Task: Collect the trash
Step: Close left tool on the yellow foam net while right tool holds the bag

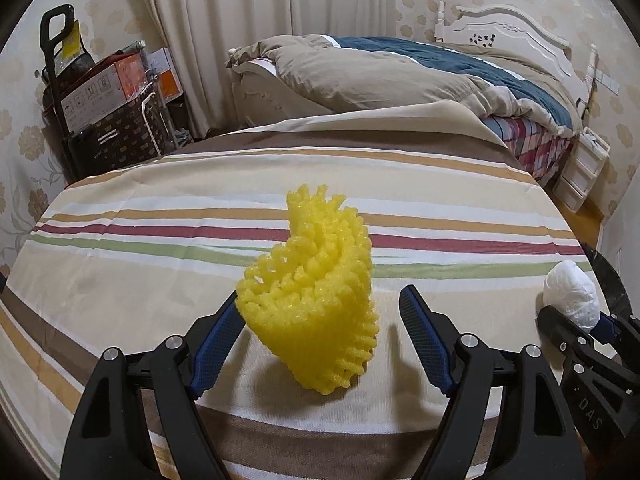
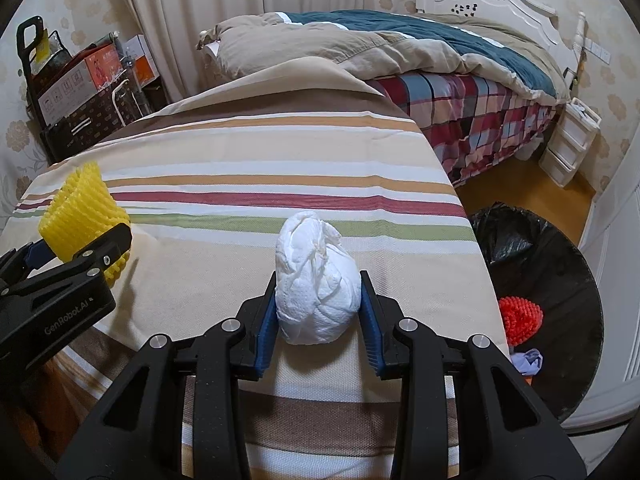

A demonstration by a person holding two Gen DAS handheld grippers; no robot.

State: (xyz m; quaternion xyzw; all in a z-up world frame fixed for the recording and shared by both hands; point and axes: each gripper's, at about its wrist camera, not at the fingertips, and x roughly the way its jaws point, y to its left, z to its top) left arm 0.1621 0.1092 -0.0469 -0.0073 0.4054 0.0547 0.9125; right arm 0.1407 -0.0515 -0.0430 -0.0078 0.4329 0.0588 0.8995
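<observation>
Left wrist view: the left gripper stands wide open around the yellow foam fruit net — only its left finger touches it. Right gripper clamps the crumpled white tissue wad on the striped tablecloth — black bin bag at three o'clock.

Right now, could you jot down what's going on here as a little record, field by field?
Surface: striped cloth
Left gripper: open, yellow foam net between its fingers; one finger touches it, the other is clear
Right gripper: shut on white paper wad
Bin: black-lined trash bin on the floor past the cloth's right edge
Already in bin: red foam net, pale scrap
Background: unmade bed
</observation>
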